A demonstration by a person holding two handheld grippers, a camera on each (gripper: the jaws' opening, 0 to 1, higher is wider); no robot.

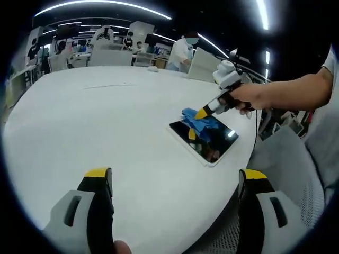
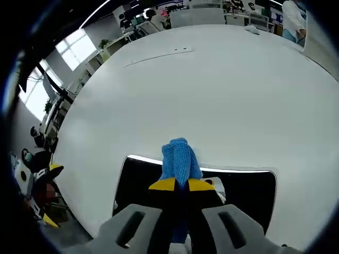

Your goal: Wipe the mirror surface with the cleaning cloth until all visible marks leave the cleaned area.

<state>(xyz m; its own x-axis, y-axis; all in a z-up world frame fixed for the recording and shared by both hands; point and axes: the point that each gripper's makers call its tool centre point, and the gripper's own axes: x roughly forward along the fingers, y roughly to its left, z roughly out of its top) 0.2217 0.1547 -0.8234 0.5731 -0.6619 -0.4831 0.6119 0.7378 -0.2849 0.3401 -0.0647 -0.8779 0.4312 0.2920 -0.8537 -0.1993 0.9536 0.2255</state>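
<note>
The right gripper (image 2: pixel 181 184) pinches the blue cloth (image 2: pixel 180 159) on the mirror (image 2: pixel 249 193), near the table (image 2: pixel 212 95) edge; the left gripper (image 1: pixel 175 182) hovers open.

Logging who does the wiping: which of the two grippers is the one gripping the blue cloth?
The right gripper: its jaws are shut on the blue cloth over the mirror. The left gripper stands open, holding nothing, above the white table.
</note>
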